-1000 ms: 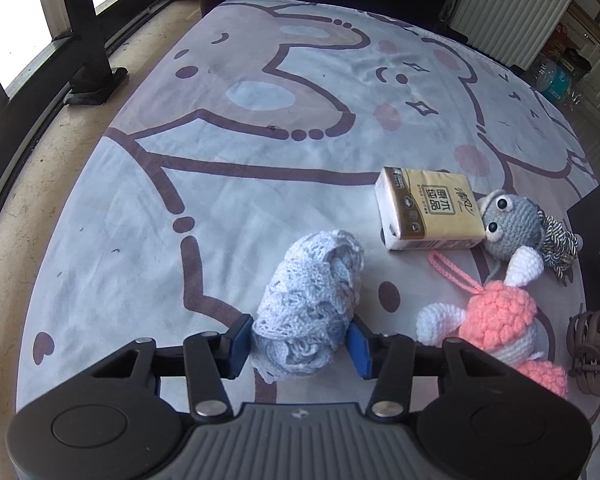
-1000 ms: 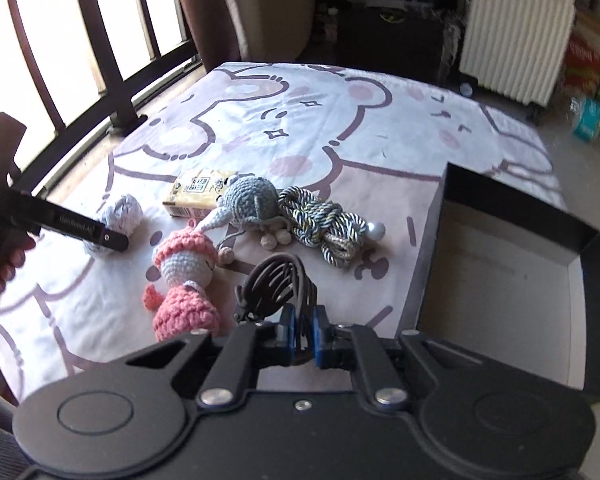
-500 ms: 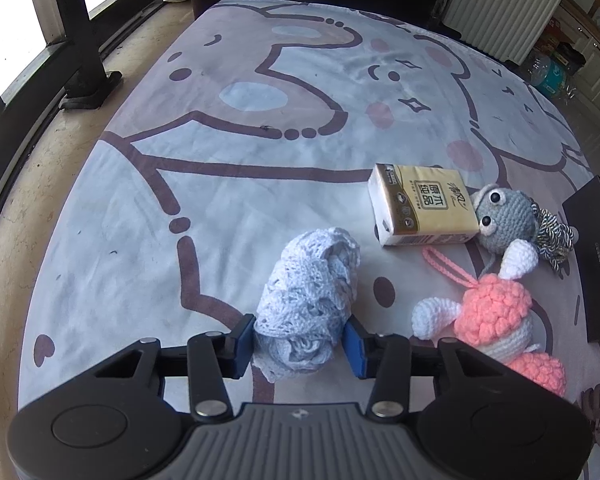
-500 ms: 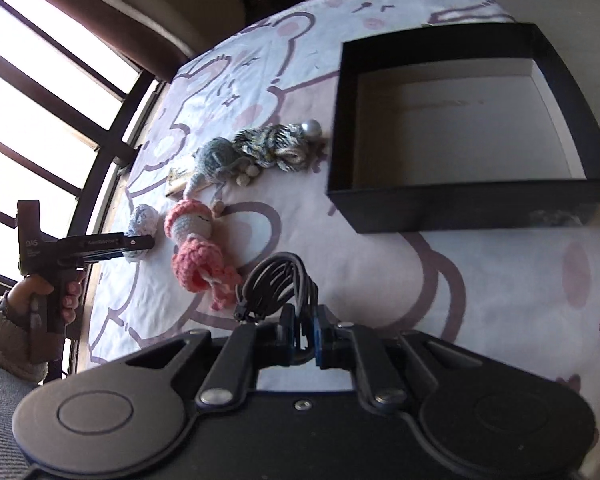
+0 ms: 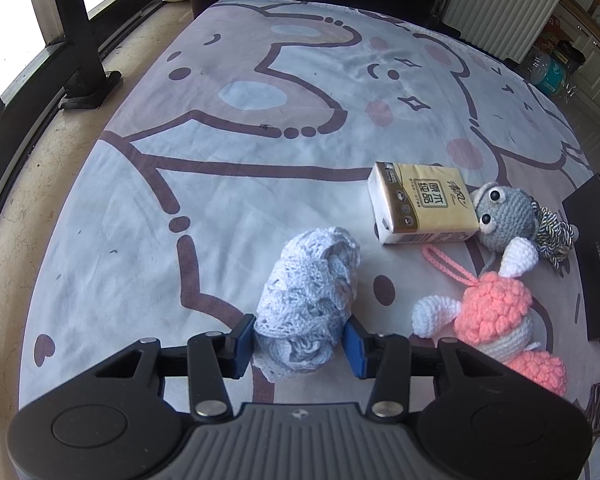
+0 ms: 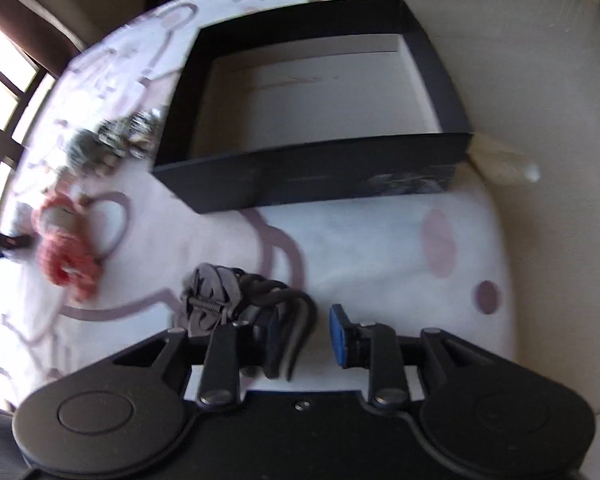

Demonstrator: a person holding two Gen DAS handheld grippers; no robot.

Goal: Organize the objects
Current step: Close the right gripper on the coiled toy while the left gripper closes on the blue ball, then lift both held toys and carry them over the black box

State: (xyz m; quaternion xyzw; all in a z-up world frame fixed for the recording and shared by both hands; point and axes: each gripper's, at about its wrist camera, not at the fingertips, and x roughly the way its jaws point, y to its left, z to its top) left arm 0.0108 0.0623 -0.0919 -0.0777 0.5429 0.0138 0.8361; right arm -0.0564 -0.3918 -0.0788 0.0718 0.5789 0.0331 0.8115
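While the printed sheet (image 5: 260, 184) spreads under everything, the biggest thing on it is the black box (image 6: 312, 184), open at the top with a pale inside, lying near the sheet's far edge in the right wrist view. The left wrist view catches only a dark corner of that box at its right border.

Next in size comes the pink doll (image 5: 496, 320), lying just right of the left gripper (image 5: 300, 346), its white arm reaching toward the blue fingers. Beyond it sits the grey doll (image 5: 504, 216), head touching the tissue pack (image 5: 420, 208), with a striped rope bundle (image 5: 552, 236) pressed against its far side. These toys lie between the left gripper and the box.

Between the left gripper's fingers sits the pale blue lace roll (image 5: 308, 292); both pads press its near end, so the fingers are clamped on it, and the rest of the roll lies on the sheet.

The right gripper (image 6: 304, 338) has its fingers apart. A dark hair clip (image 6: 236, 300) lies against the left finger, clear of the right one, its spring showing; it rests short of the box, on the sheet. The right wrist view is blurred, so the dolls there are only smears of red and grey at the left.
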